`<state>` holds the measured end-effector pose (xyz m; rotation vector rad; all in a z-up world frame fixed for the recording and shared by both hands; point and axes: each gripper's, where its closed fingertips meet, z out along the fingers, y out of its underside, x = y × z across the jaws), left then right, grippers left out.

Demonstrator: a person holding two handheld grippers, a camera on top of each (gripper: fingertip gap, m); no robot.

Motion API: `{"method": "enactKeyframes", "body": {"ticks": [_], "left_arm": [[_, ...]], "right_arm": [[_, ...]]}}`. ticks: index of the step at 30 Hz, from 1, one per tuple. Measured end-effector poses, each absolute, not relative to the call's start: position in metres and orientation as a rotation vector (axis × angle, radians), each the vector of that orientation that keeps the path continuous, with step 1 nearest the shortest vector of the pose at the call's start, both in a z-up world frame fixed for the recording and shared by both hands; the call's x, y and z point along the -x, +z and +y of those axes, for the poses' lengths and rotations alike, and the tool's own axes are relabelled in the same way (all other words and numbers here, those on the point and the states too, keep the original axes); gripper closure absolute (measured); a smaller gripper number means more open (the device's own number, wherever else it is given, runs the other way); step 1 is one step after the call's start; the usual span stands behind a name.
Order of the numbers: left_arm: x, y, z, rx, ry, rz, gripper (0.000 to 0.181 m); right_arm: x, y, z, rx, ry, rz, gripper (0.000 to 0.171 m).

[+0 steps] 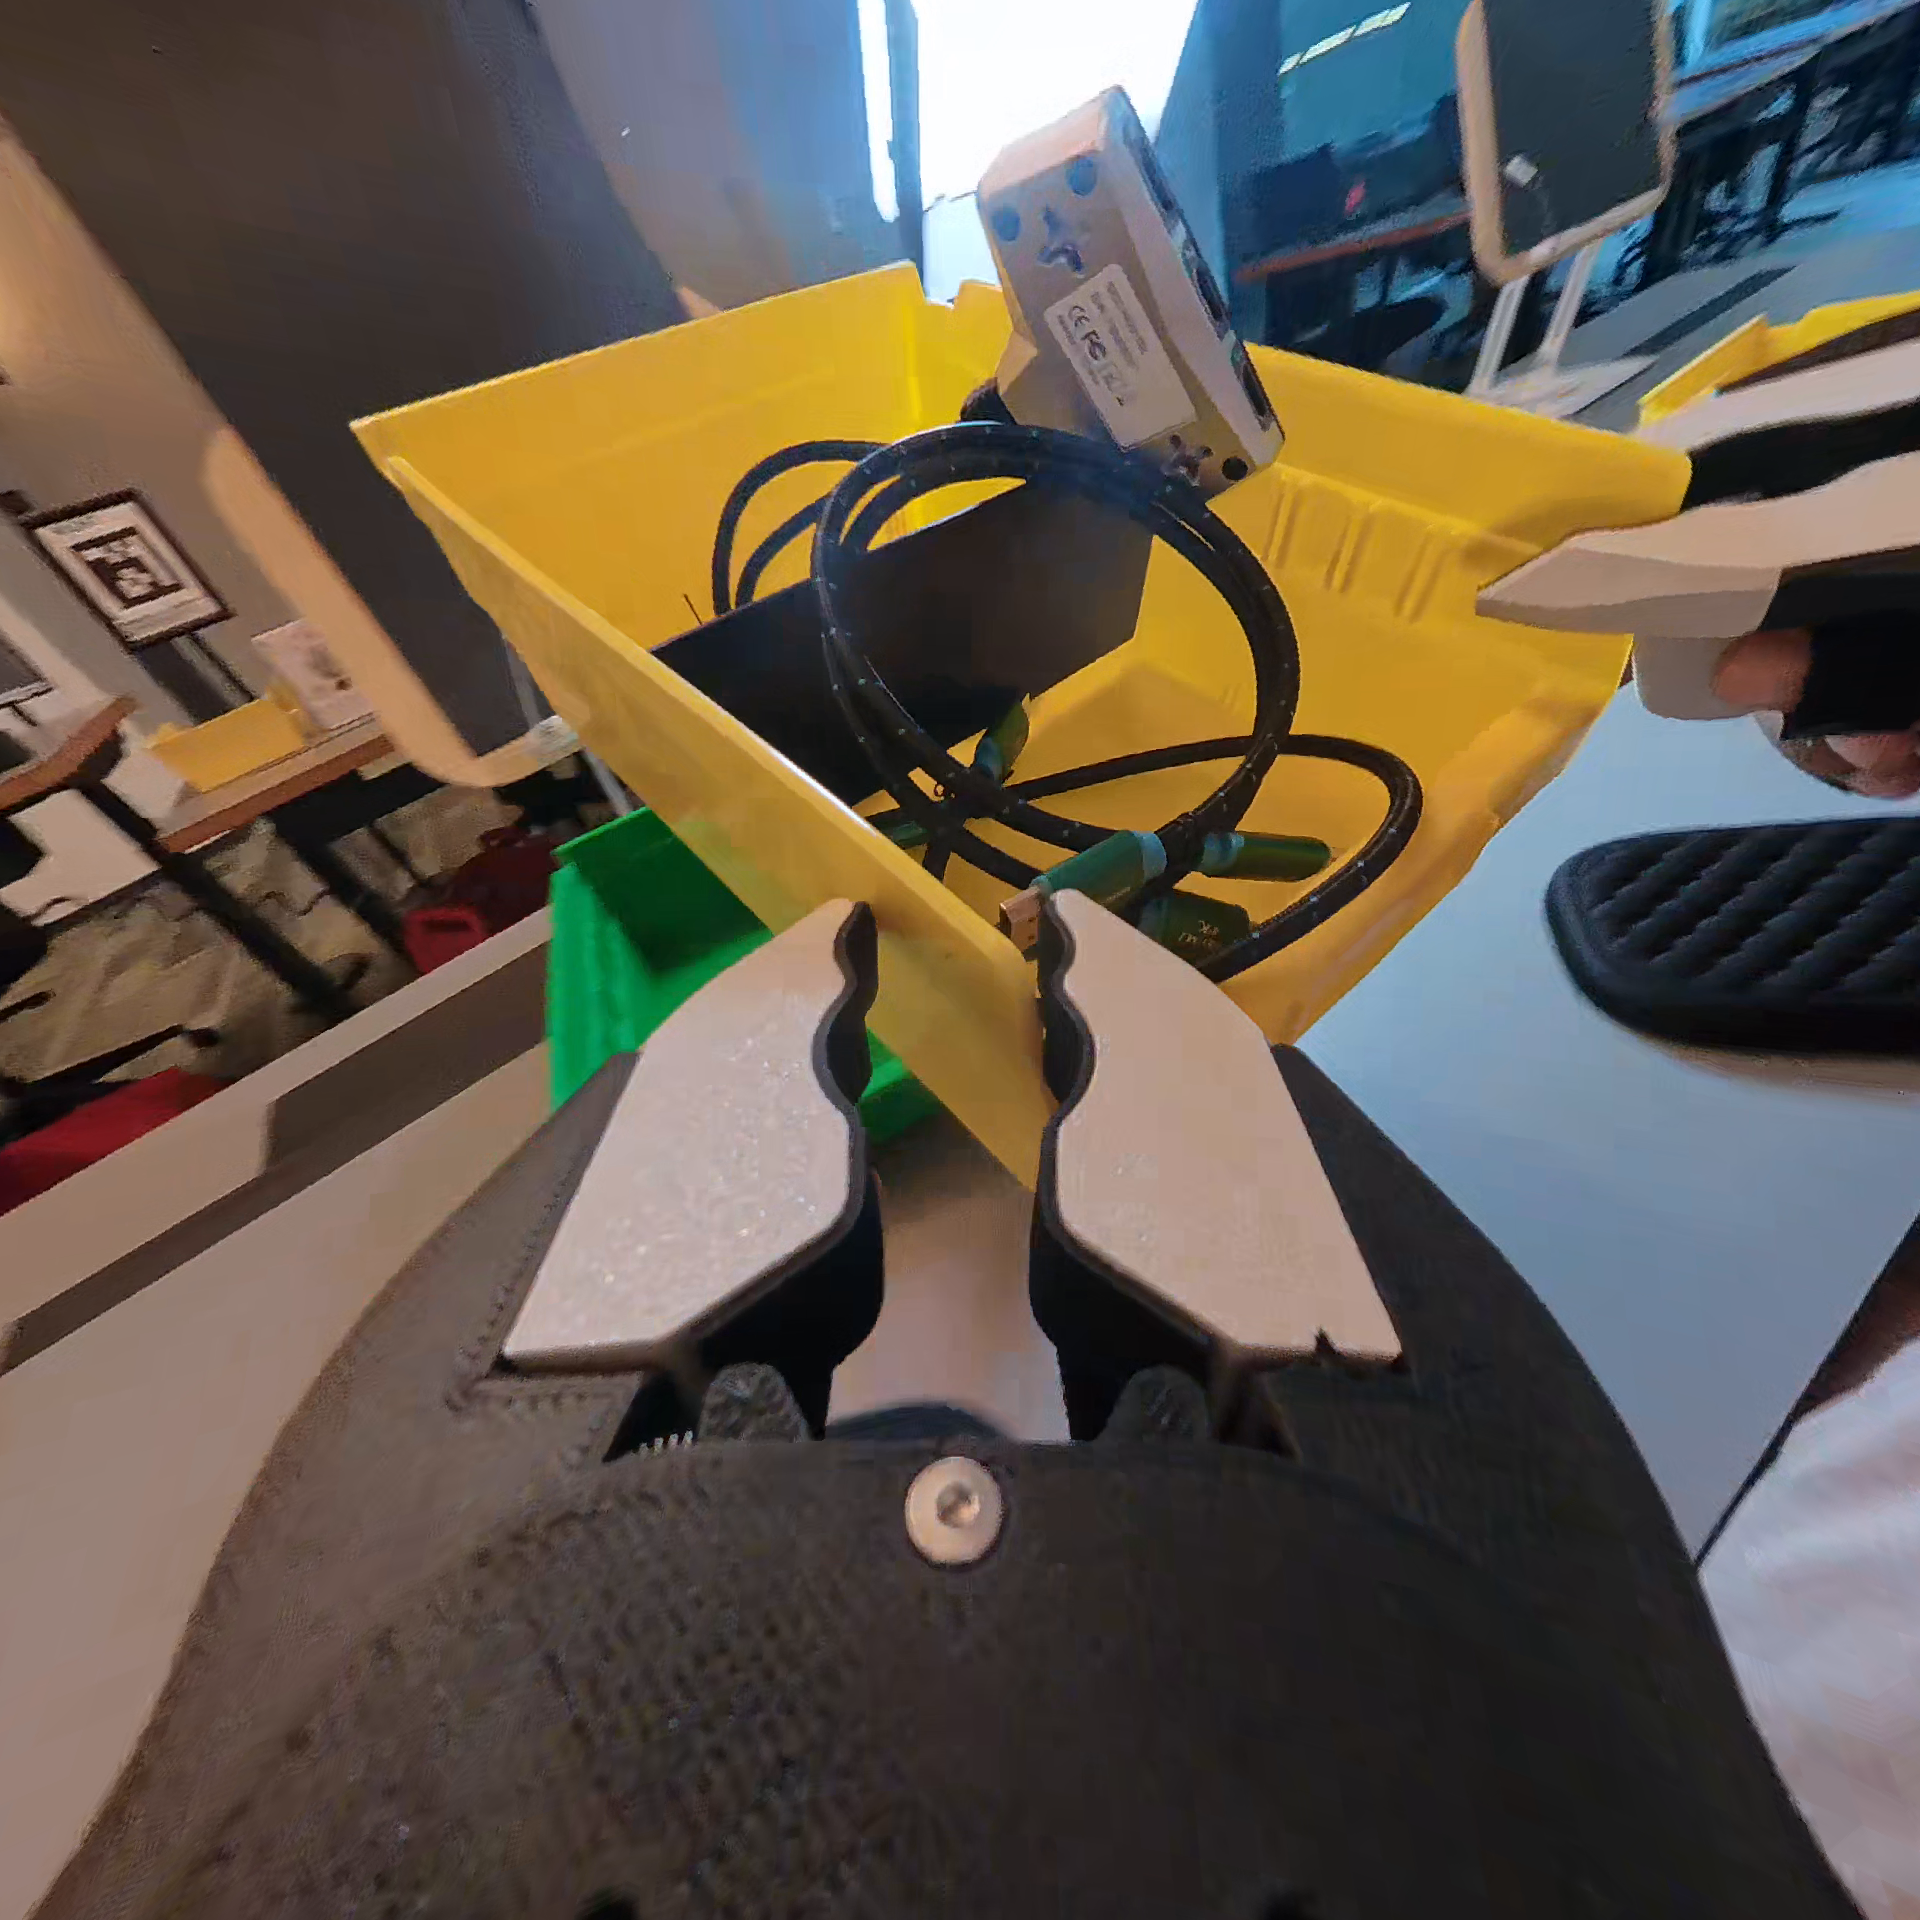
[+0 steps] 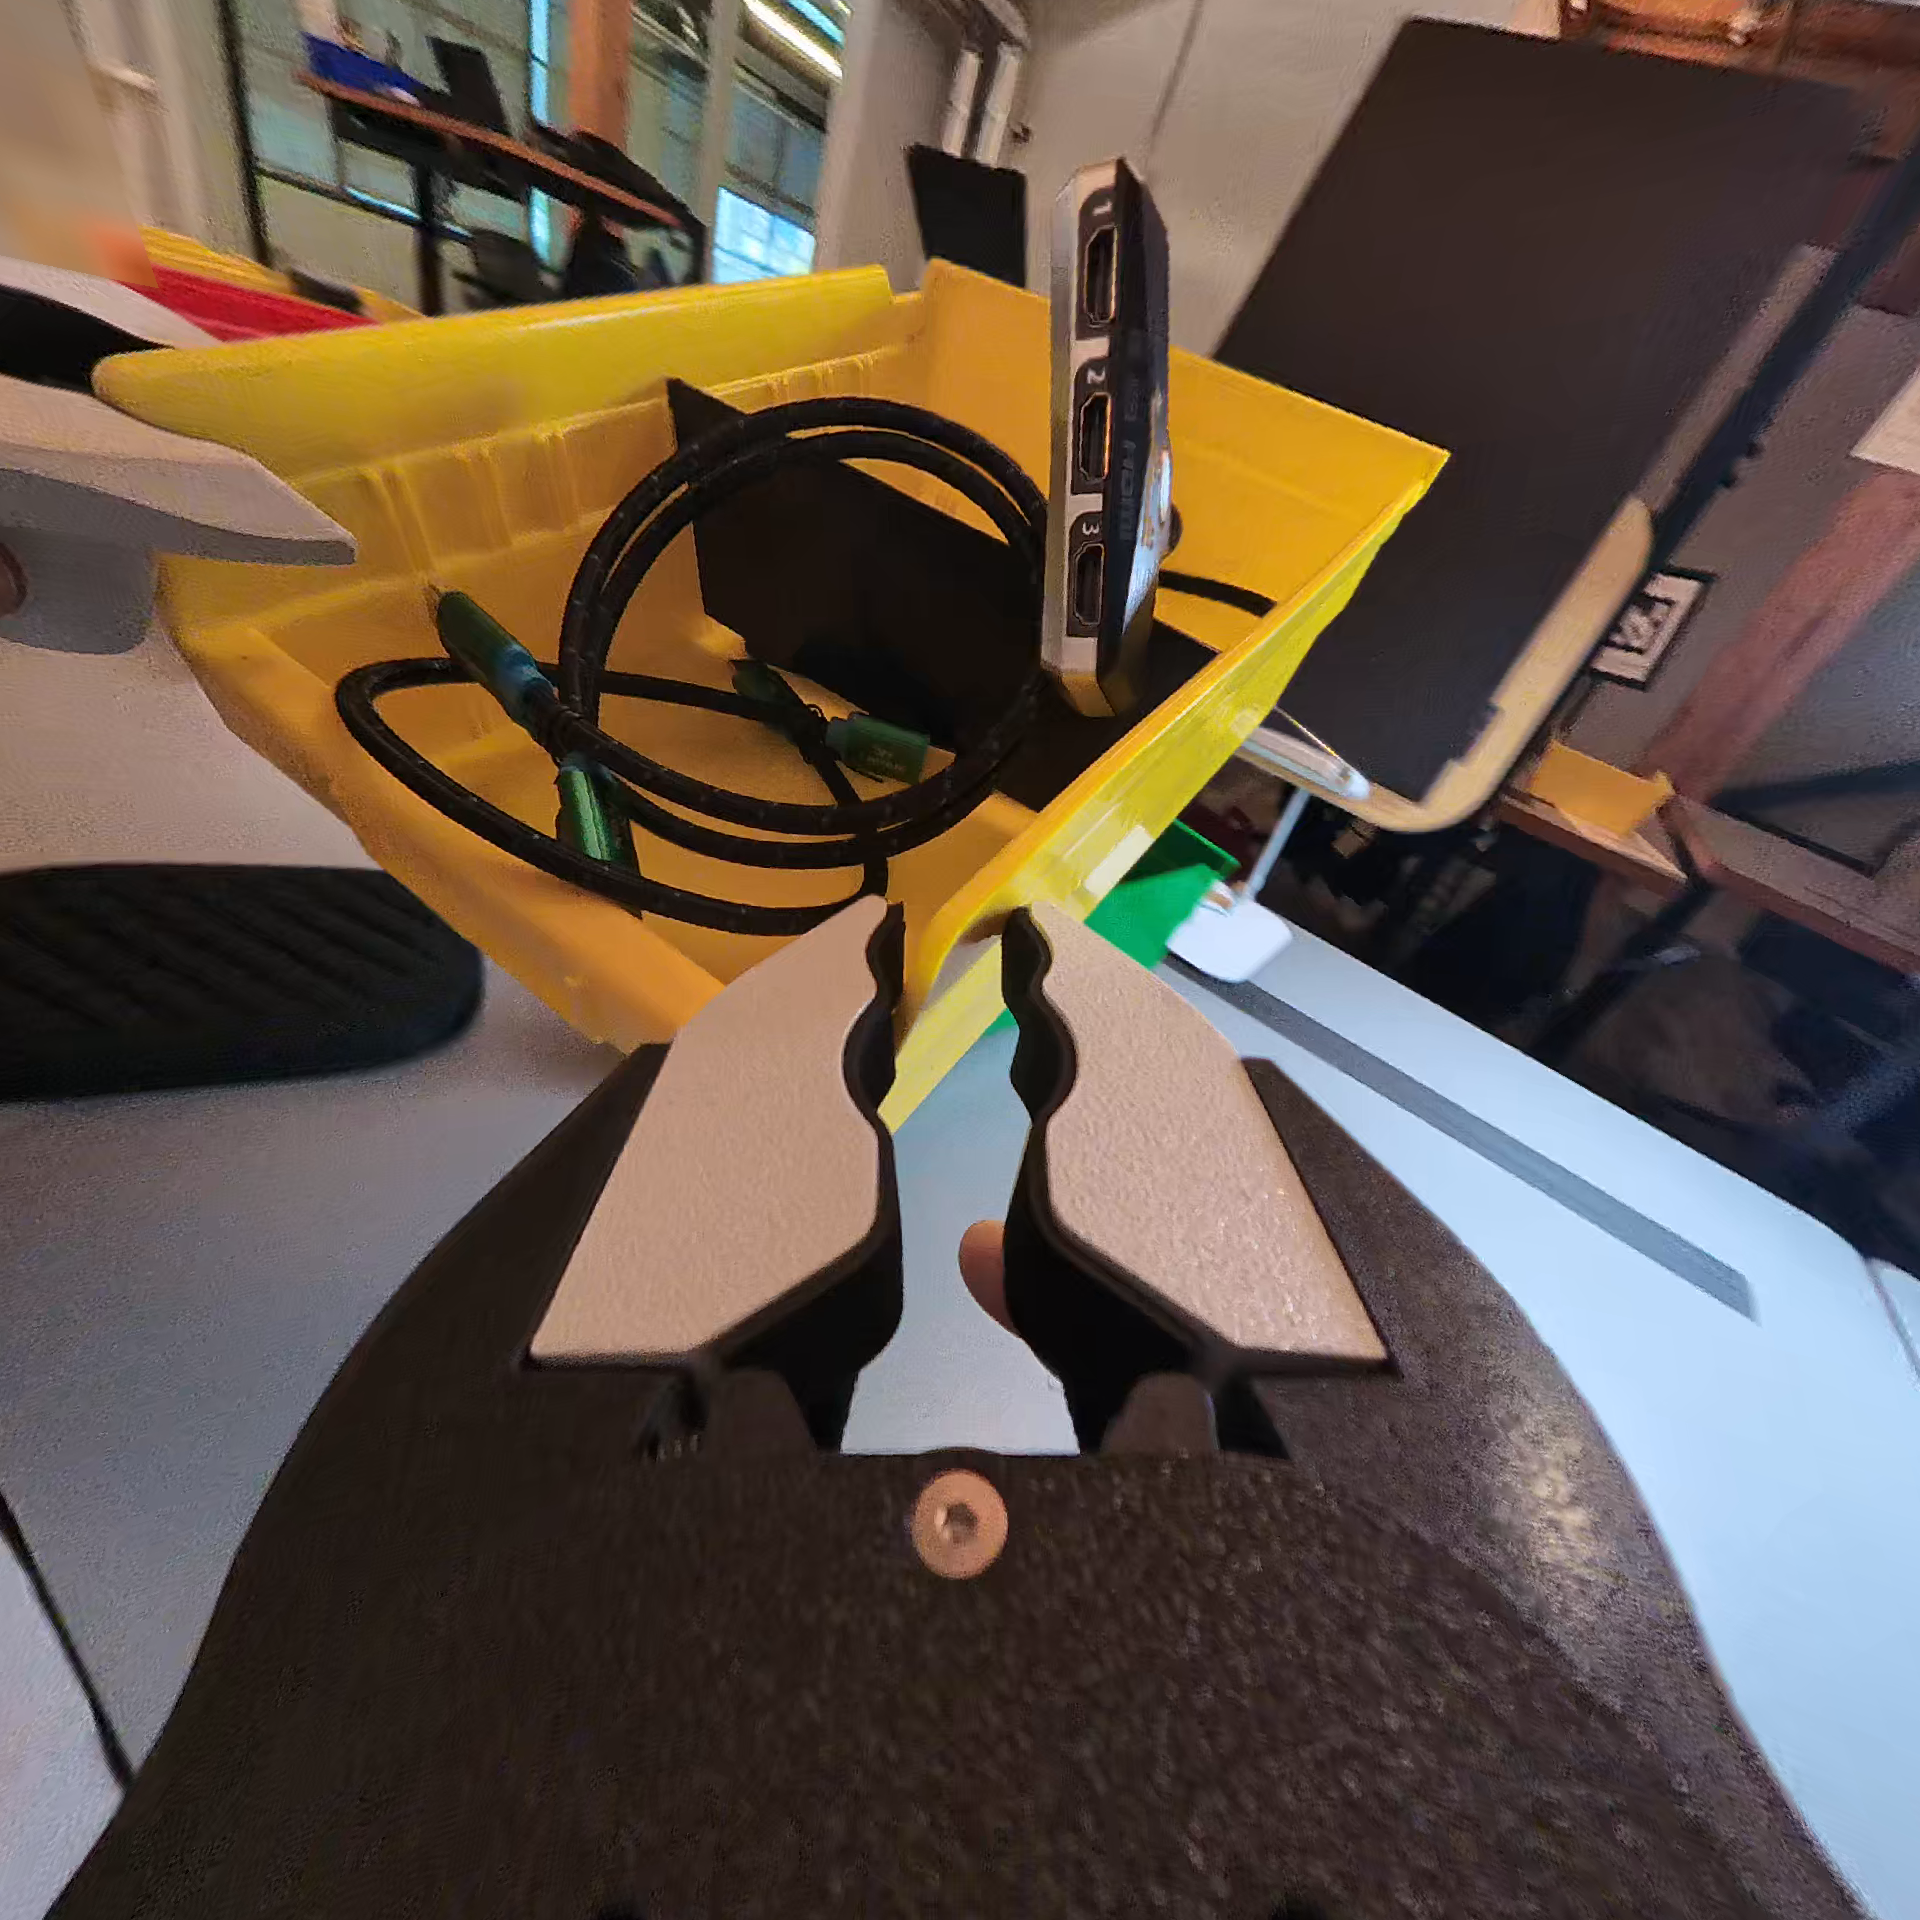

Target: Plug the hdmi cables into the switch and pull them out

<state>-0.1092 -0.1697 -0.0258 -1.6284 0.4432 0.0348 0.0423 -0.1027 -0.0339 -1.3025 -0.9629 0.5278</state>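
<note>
A grey HDMI switch (image 1: 1122,301) stands on end at the far side of a yellow bin (image 1: 623,447), with no cable in the three ports that show in the right wrist view (image 2: 1112,436). Black braided HDMI cables (image 1: 1278,644) with green plugs (image 1: 1101,868) lie coiled in the bin (image 2: 520,343); they also show in the right wrist view (image 2: 603,582). My left gripper (image 1: 956,914) is partly open with the bin's near wall between its fingers. My right gripper (image 2: 945,914) is partly open at a bin corner, with the rim between its fingers.
A black box (image 1: 987,603) sits inside the bin behind the cables. A black ribbed pad (image 1: 1745,925) lies on the white table (image 1: 1558,1195) beside the bin. A green bin (image 1: 644,914) stands against it. Monitors (image 2: 1507,364) stand behind. One gripper's finger ends stand about 15 cm off the other's.
</note>
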Motion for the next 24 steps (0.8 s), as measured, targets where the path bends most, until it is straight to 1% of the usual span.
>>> {"method": "enactKeyframes", "body": {"ticks": [4,7,11,13,16,24], "left_arm": [[0.174,-0.028,-0.211,1.724,0.198,0.413,0.152],[0.215,-0.044,-0.240,1.842,0.292,0.389,0.152],[0.251,-0.067,-0.264,1.970,0.299,0.324,0.152],[0.263,-0.082,-0.269,2.044,0.319,0.309,0.152],[0.275,-0.104,-0.270,2.126,0.356,0.310,0.151],[0.270,-0.105,-0.278,2.159,0.354,0.360,0.150]], "right_arm": [[0.028,-0.024,-0.127,1.219,0.658,-1.036,0.154],[0.074,-0.022,-0.145,1.164,0.760,-1.075,0.155],[0.120,-0.050,-0.152,1.192,0.852,-1.151,0.156],[0.135,-0.071,-0.152,1.222,0.866,-1.189,0.156],[0.144,-0.080,-0.150,1.219,0.847,-1.198,0.156],[0.154,-0.078,-0.149,1.164,0.958,-1.242,0.155]]}}
